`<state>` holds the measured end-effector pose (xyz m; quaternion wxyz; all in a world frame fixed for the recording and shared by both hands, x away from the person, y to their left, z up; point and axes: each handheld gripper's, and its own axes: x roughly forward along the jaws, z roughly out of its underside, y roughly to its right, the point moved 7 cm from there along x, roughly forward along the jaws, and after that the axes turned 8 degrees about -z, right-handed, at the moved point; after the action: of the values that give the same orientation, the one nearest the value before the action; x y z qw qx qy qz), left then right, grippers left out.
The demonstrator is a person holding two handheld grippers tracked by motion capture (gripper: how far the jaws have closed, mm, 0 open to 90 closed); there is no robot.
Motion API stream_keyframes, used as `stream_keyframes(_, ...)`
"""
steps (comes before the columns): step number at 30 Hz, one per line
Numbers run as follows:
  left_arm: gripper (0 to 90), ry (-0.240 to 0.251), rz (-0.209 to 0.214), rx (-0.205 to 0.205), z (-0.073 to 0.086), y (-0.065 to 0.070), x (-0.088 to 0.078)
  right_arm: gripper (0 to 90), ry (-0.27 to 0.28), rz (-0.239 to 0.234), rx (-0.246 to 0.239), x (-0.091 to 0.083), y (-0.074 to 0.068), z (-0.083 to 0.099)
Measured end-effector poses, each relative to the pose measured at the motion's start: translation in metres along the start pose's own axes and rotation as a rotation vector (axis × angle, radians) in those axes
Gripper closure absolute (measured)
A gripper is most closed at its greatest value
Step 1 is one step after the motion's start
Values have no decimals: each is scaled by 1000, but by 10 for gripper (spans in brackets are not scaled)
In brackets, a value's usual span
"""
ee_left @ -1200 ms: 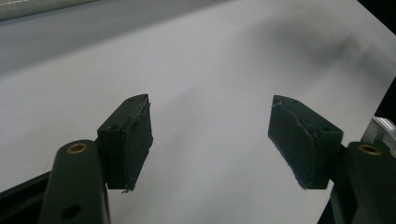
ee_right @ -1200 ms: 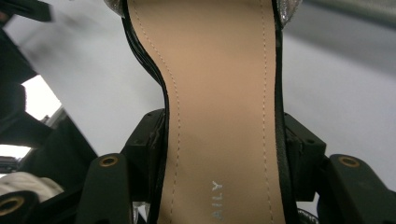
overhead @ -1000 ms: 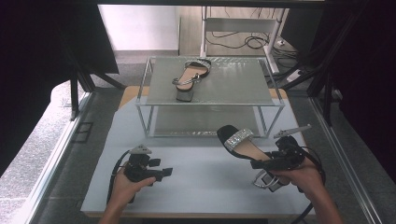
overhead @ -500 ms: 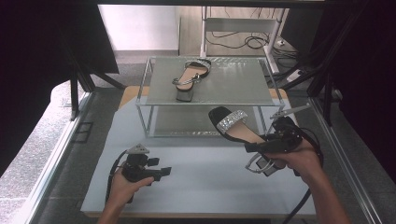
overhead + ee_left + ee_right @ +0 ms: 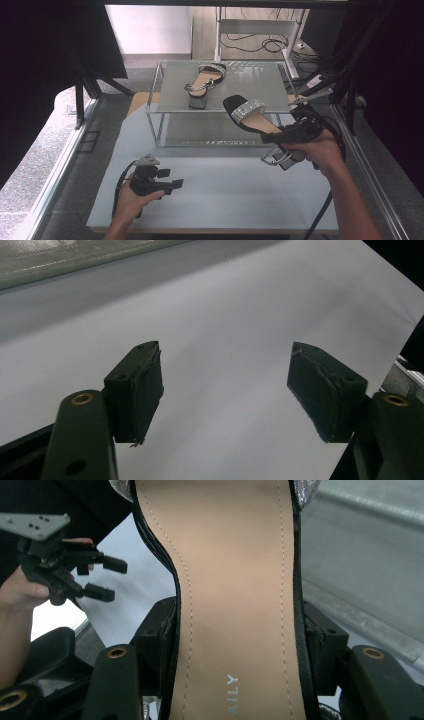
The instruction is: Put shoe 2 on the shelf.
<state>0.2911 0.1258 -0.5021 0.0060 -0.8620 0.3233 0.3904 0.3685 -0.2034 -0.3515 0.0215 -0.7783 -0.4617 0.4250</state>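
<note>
The right gripper (image 5: 287, 136) has its jaws clenched on the sides of a black heeled sandal with a tan insole and a glittering silver toe strap (image 5: 248, 115), gripping it around the heel end; the sandal hangs in the air, toe toward the front right corner of the glass-topped metal shelf (image 5: 252, 82), just in front of it and clear of the pale grey counter (image 5: 225, 190). On that shelf, left of centre, the matching sandal (image 5: 204, 80) already stands, so I judge half the pair is placed and this one is left to set beside it. The left gripper (image 5: 172, 185), jaws released and empty, rests low over the counter well in front of the shelf.
</note>
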Motion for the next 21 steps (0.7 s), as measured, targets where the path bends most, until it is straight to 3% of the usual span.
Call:
stream_keyframes(10, 305, 1, 13, -6, 0, 0, 0, 420, -1, 17, 24, 4, 6, -26)
stream_keyframes(21, 305, 8, 29, -9, -1, 0, -2, 421, 4, 86, 78, 12, 29, -60)
